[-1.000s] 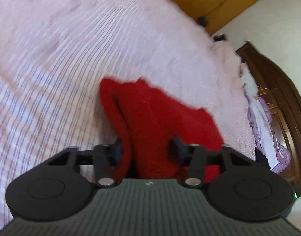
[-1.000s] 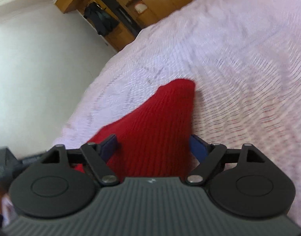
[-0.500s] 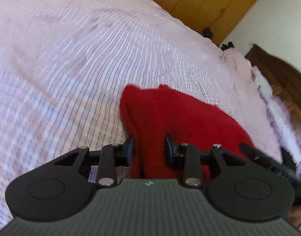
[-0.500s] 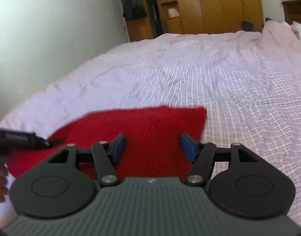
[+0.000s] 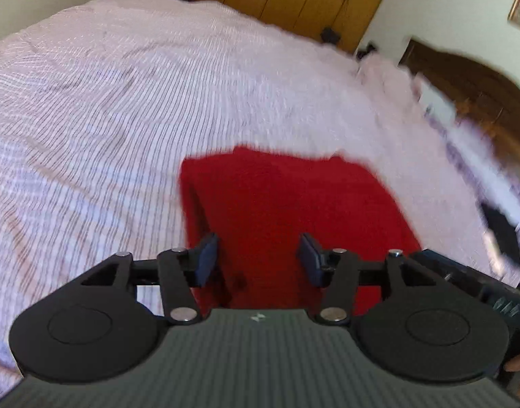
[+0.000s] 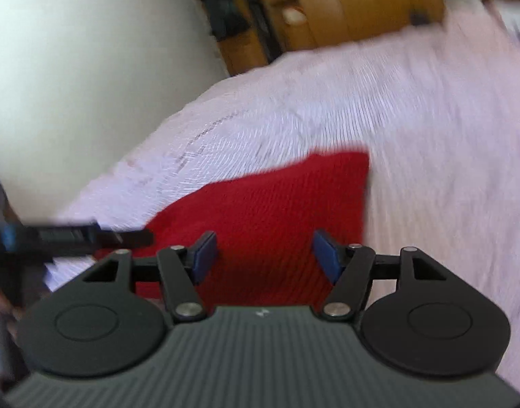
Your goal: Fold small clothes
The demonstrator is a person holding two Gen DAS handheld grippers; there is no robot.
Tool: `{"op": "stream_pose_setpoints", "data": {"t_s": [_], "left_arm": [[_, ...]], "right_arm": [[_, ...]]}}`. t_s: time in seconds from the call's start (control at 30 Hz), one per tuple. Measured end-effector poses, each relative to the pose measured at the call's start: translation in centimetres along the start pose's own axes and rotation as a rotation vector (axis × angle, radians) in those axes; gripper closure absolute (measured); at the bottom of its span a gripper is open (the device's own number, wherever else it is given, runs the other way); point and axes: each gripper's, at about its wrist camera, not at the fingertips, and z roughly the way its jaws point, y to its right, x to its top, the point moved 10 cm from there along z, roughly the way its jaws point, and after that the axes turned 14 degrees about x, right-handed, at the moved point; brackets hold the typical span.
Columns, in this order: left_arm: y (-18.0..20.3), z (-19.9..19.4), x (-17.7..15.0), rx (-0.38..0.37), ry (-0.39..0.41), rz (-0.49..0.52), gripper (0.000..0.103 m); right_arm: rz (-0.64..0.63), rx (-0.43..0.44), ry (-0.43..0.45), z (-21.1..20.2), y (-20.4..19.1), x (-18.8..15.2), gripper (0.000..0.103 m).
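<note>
Knitwear, a red folded garment (image 5: 294,210), lies flat on the pink striped bedspread (image 5: 106,119). The left gripper (image 5: 258,258) hangs over its near edge, jaws spread wide, pinching nothing. The right gripper (image 6: 265,255) is likewise spread over the garment (image 6: 277,210), holding nothing. Bare bedspread (image 6: 430,136) stretches beyond the garment's far and side edges.
</note>
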Motion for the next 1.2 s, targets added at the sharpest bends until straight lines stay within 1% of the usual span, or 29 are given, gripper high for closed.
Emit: {"op": "stream_pose_setpoints", "data": {"t_s": [0.03,0.1,0.13,0.2,0.27,0.4,0.47,0.57,0.63,0.67,0.7,0.73,0.8,0.83,0.9,1.03,1.2], "left_arm": [[0.0,0.5,-1.0,0.031,-0.025,0.030,0.044],[-0.1,1.9,-3.3,0.076,-0.074,0.044,0.041],[-0.3,2.3,-3.8,0.083,-0.077,0.033,0.039],[-0.5,2.2,-3.9,0.084,-0.055,0.018,0.039],[-0.5,1.9,-3.5,0.096,-0.032,0.035,0.039],[-0.2,0.9,-2.9,0.130,0.013,0.056,0.039],[-0.1,0.4,-2.9,0.152,0.026,0.053,0.038],[0.3,-1.4,-3.2,0.178,0.045,0.060,0.035],[0.7,-3.1,-3.5,0.193,0.065,0.074,0.025],[0.9,-3.7,-3.7,0.199,0.072,0.081,0.023],[1.0,-3.7,-4.0,0.201,0.073,0.084,0.019],[1.3,-3.9,-4.4,0.199,0.067,0.087,0.015],[1.7,-4.0,-5.3,0.184,0.050,0.087,0.009],[1.9,-3.9,-5.8,0.180,0.047,0.079,0.007],[2.0,-3.5,-6.7,0.186,0.044,0.071,0.006],[2.6,-2.5,-8.4,0.217,-0.004,0.107,0.006],[3.1,-2.6,-8.7,0.225,-0.002,0.123,0.006]], "right_arm": [[0.012,-0.020,-0.012,-0.1,0.0,-0.8,0.039],[-0.037,-0.073,-0.064,0.2,-0.4,-3.0,0.039],[-0.092,-0.099,-0.090,0.6,-0.6,-3.9,0.039],[-0.234,-0.156,-0.103,1.1,-1.4,-4.8,0.038],[-0.275,-0.179,-0.091,1.3,-1.9,-4.4,0.038],[-0.237,-0.166,-0.067,0.8,-2.0,-3.1,0.037],[-0.230,-0.164,-0.057,0.0,-2.3,-3.0,0.037],[-0.187,-0.152,-0.059,-1.1,-2.5,-3.6,0.036],[-0.160,-0.144,-0.062,-1.8,-2.6,-3.9,0.035],[-0.148,-0.145,-0.063,-2.1,-2.6,-4.1,0.029],[-0.135,-0.147,-0.061,-2.5,-2.6,-4.4,0.024],[-0.128,-0.148,-0.058,-2.8,-2.6,-4.6,0.024],[-0.122,-0.147,-0.066,-3.2,-2.7,-5.1,0.018],[-0.118,-0.149,-0.069,-3.2,-2.6,-5.2,0.018],[-0.106,-0.162,-0.070,-3.3,-2.4,-5.6,0.018],[-0.094,-0.178,-0.075,-3.1,-2.1,-6.1,0.018],[-0.112,-0.187,-0.063,-3.3,-2.2,-6.1,0.018]]}}
